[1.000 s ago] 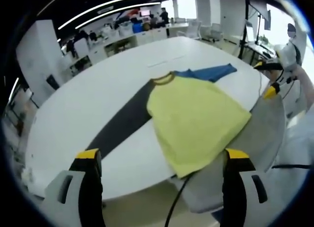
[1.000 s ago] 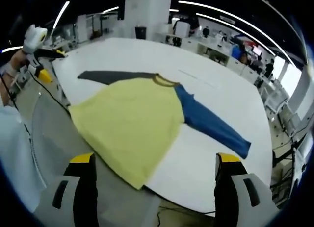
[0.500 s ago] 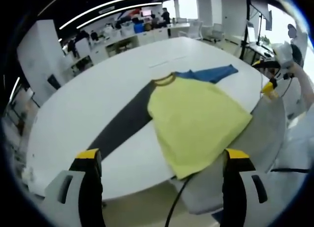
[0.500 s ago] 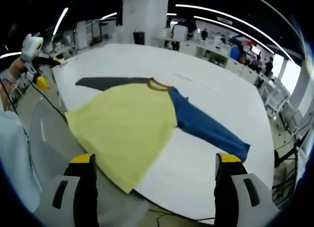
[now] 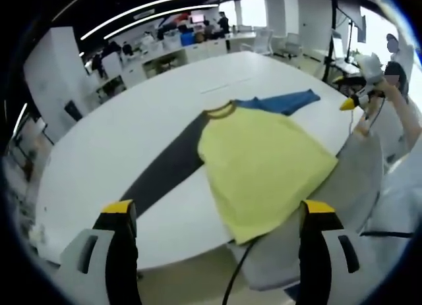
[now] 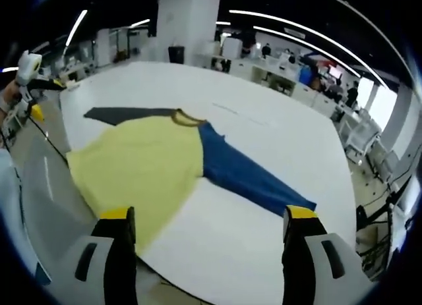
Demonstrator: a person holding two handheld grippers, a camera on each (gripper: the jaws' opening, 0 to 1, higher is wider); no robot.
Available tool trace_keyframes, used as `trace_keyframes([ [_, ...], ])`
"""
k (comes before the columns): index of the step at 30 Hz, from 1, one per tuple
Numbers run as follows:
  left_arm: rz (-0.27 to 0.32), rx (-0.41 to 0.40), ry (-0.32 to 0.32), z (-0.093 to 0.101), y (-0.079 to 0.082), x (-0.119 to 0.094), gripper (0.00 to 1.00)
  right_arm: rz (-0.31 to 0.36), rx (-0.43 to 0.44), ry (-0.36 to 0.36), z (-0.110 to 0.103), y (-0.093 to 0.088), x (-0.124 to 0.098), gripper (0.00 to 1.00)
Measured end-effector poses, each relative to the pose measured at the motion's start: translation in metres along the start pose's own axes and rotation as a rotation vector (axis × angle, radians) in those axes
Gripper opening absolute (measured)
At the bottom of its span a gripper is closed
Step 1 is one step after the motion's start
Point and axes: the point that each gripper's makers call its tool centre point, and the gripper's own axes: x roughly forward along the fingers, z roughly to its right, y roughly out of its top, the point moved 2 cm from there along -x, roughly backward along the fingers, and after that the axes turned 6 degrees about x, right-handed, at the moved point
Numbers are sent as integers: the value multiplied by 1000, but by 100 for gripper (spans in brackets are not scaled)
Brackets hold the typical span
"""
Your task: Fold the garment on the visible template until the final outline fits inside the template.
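One garment (image 5: 260, 157) is seen, flat at the near edge of the white surface (image 5: 132, 130), hem overhanging. Since a second ago the right gripper (image 6: 204, 236) has been swung rightward, the blue sleeve (image 6: 247, 176) now centred. Two grippers, left gripper (image 5: 217, 229) included, are held wide-fingered, empty. Open room lies far.

We see a large open-plan office around a broad white oval bench (image 5: 132, 130). A wide white square pillar (image 6: 188, 22) rises behind it, and long curved white light strips (image 6: 290, 29) run across the dark ceiling (image 5: 99, 2). Rows of white desks (image 5: 184, 51) with seated people line the far side. Bright windows (image 6: 386, 104) glow at one edge, near white office chairs (image 5: 280, 45).
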Motion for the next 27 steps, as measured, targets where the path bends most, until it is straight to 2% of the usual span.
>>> trace_keyframes([
  [4, -1, -5, 2, 0, 1, 0, 100, 27, 15, -19, 23, 1, 8, 88],
  [8, 8, -4, 15, -1, 3, -1, 100, 37, 99, -37, 51, -8, 18, 83],
  [13, 5, -3, 22, -2, 7, 1, 100, 32, 145, -68, 87, -18, 28, 78],
  [16, 9, -6, 19, -1, 9, 2, 100, 81, 186, -97, 108, -15, 33, 74],
  [20, 39, -20, -21, 7, 14, 1, 100, 54, 174, -137, 132, -22, 43, 69],
  [22, 54, -28, -22, 8, 18, 0, 100, 44, 175, -168, 147, -27, 49, 70],
  [27, 40, -29, -11, 7, 18, 0, 100, 8, 208, -187, 174, -41, 63, 64],
])
